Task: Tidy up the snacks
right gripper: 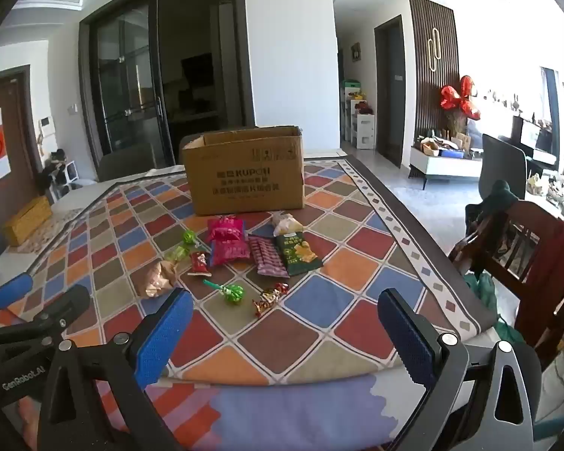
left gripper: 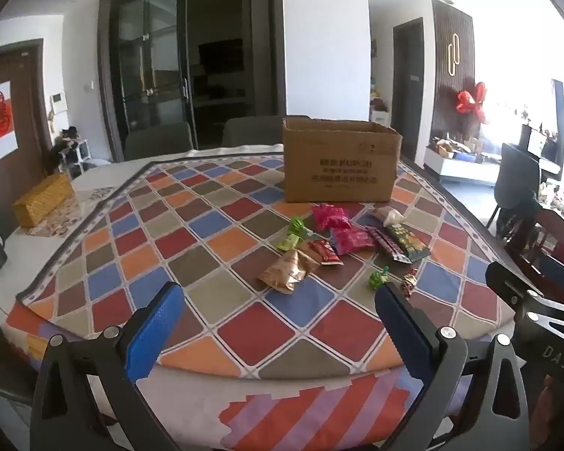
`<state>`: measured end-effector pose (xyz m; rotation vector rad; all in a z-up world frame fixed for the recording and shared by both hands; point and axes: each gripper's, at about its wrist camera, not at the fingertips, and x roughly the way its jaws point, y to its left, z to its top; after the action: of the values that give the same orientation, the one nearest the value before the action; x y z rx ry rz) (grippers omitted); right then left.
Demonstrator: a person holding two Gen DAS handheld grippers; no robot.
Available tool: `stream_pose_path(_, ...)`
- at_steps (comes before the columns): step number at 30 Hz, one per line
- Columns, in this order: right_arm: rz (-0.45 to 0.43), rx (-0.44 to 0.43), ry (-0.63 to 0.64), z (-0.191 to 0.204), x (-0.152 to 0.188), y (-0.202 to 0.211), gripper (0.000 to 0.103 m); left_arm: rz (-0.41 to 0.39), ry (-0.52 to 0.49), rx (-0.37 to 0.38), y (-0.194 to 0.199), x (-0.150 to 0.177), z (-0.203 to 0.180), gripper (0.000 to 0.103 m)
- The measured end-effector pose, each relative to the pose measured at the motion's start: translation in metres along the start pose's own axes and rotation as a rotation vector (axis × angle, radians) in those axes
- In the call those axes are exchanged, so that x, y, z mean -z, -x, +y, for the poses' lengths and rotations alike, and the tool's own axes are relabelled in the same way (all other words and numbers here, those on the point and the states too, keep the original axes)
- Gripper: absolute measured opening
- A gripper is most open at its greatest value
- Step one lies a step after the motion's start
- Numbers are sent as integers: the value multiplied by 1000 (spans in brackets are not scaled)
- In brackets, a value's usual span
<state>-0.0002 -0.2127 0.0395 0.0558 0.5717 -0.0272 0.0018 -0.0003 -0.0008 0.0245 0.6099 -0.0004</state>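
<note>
1. A worktop (right gripper: 357, 263) is covered by a cloth of red, blue, orange, brown and olive diamonds.
2. An open cardboard box (right gripper: 244, 176) stands upright towards the far edge of the worktop, printed side facing the cameras.
3. The snacks lie loose on the cloth just in front of the box, near the middle of the worktop.
4. Closest to the box are a pink packet (right gripper: 225, 231) and a pale bag (right gripper: 286, 225).
5. Just nearer than those lie a dark green packet (right gripper: 299, 253), a striped pink-brown packet (right gripper: 269, 257) touching it, and a second pink packet (right gripper: 229, 250).
6. A small red packet (right gripper: 199, 263) and two green wrapped sweets (right gripper: 187, 237) lie on the left of the group.
7. A crumpled gold-brown bag (right gripper: 156, 278) lies towards the near left of the group.
8. Apart from the group, closer to the near edge, lie a green wrapped sweet (right gripper: 232, 293) and a red-and-gold wrapped sweet (right gripper: 269, 298), near each other.
9. The left hand-held gripper (left gripper: 280, 300) hovers over the near edge, blue pads spread wide, with nothing between them.
10. The right hand-held gripper (right gripper: 285, 310) hovers beside it, also over the near edge, pads likewise wide apart and empty.
11. A yellow woven box (left gripper: 43, 203) sits at the far left edge of the worktop, off the cloth.
</note>
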Motion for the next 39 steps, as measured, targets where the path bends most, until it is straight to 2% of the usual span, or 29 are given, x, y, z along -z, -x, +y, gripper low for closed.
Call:
stream_pose_path(1,-1,0,0,0,0,1,100,7,1,5,-2,0,0,103)
stream_pose_path(2,-3,0,-1,1,-1,1,100,-60,-7,-15,3,2,-1,103)
stream_pose_path(9,-7,-3,-2,2,-1,2,100,-26,-1,-15,6,-1,1,103)
stream_pose_path(14,-7,-4,1,3,-12,2,100,-33,4,-23,4,0,1,103)
stream_pose_path(21,-21,-2,5,3,-2,3,100,-35,12,-22,3,-1,4,103)
stream_pose_path(39,-28,-5,15,7,-5,5,100,-58,10,-23,8,-6,5,103)
